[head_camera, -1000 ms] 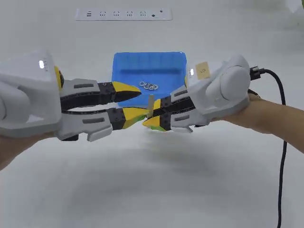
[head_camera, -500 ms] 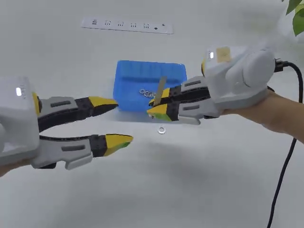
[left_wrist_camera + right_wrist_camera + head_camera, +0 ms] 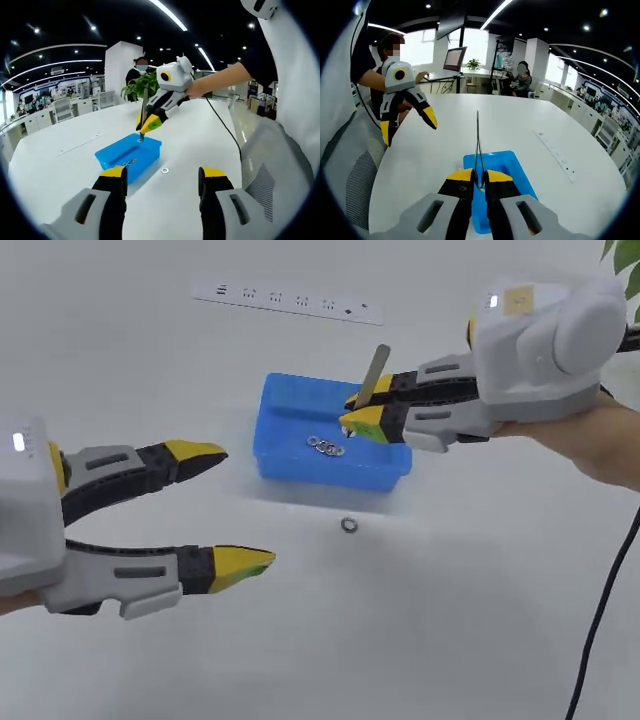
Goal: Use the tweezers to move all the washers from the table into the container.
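over the blue container (image 3: 290, 462), toward the far middle of the desk (image 3: 450, 620): right gripper (image 3: 350, 426) clenched on the tweezers (image 3: 376, 368), jaws pressed tight round the shank to stop the thin tool twisting. tweezers held steep, handle end up, points down inside the container's rim. reads as a drop position. whether anything sits between the points: too small to tell.

on the container floor, near its middle: small cluster of washers (image 3: 326, 446), lying flat and touching one another.

on the bare desk, just off the container's near wall and apart from it: one loose washer (image 3: 348, 526).

toward the near left edge of the desk: left gripper (image 3: 240, 506) released, jaws spread wide, nothing between them. well apart from the container; probably parked there to keep out of the way, one tool being enough for the job.

along the far edge, behind the container: power strip (image 3: 288, 301).

judgement: nearly done, one washer left in sight. next pick calls for pinching a flat ring off a smooth top; risk of it skating away under the points.
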Tool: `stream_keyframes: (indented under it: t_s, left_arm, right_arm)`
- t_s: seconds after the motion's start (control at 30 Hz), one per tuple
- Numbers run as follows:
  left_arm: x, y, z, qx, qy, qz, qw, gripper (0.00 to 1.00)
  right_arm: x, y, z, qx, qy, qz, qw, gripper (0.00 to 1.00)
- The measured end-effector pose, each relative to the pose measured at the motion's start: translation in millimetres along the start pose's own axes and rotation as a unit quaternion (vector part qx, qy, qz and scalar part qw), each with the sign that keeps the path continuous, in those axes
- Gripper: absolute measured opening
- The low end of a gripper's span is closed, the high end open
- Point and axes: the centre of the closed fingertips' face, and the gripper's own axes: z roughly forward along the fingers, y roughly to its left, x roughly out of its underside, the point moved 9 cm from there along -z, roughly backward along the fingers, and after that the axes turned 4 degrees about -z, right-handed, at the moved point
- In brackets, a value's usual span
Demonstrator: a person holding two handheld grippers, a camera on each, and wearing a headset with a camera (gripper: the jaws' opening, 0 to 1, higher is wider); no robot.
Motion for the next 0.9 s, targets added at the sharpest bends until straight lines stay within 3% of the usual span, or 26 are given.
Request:
stream_keyframes:
  t_s: [0.37, 0.43, 0.63, 0.77, 0.9]
  left_arm:
    - [6.6, -0.8, -0.4, 0.001, 0.008, -0.012, 0.9999, 0.70]
    - [10.5, -1.3, -1.1, -0.001, 0.023, -0.008, 0.9997, 0.70]
    - [14.4, -2.8, -2.4, -0.005, 0.037, -0.005, 0.9993, 0.71]
    - [15.8, -5.0, -2.5, -0.014, 0.028, -0.021, 0.9993, 0.71]
    - [18.0, -6.8, -2.9, -0.014, 0.033, -0.024, 0.9991, 0.71]
  right_arm:
    - [20.5, -20.8, 29.6, 0.012, -0.001, 0.015, 0.9998, 0.09]
    - [25.5, -21.2, 36.4, 0.008, 0.004, 0.016, 0.9998, 0.09]
    - [38.9, -17.3, 50.7, -0.002, 0.027, 0.011, 0.9996, 0.09]
    - [44.6, -16.7, 53.7, -0.001, 0.033, 0.014, 0.9993, 0.09]
    - [46.0, -17.5, 52.9, 0.002, 0.032, 0.019, 0.9993, 0.09]
